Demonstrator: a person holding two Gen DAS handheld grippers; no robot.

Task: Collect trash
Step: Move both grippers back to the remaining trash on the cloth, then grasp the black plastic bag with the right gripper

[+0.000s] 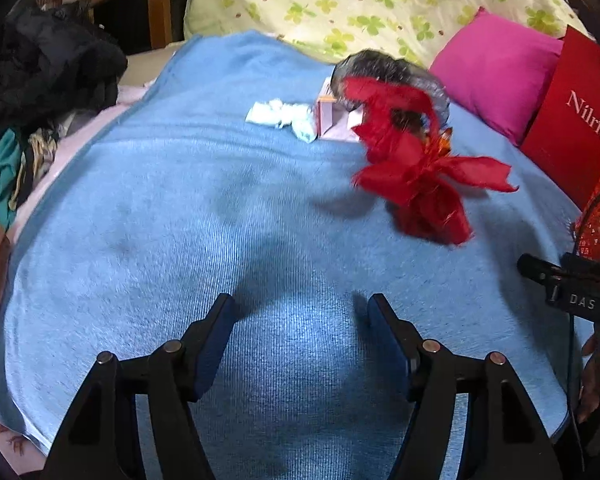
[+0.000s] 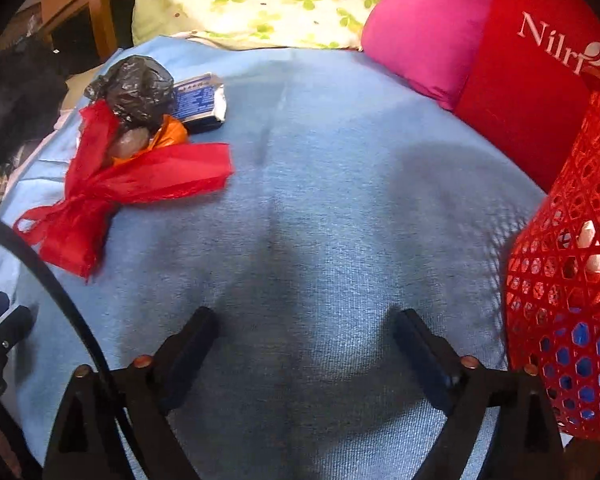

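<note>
Trash lies on a blue blanket (image 1: 220,208). A red plastic bag (image 1: 420,176) lies right of centre in the left wrist view, with a crumpled black bag (image 1: 396,68), a small pink box (image 1: 336,118) and a crumpled white tissue (image 1: 284,116) behind it. In the right wrist view the red bag (image 2: 112,192), black bag (image 2: 136,84), an orange wrapper (image 2: 168,136) and a blue-white packet (image 2: 202,102) sit at the far left. A red mesh basket (image 2: 572,280) stands at the right. My left gripper (image 1: 302,312) is open and empty. My right gripper (image 2: 306,322) is open and empty.
A pink pillow (image 1: 496,68) and a red paper bag (image 1: 580,120) stand at the back right. A clover-print pillow (image 1: 360,0) lies behind. Dark clothes (image 1: 48,68) are piled at the left. The right gripper's body (image 1: 576,292) shows at the right edge.
</note>
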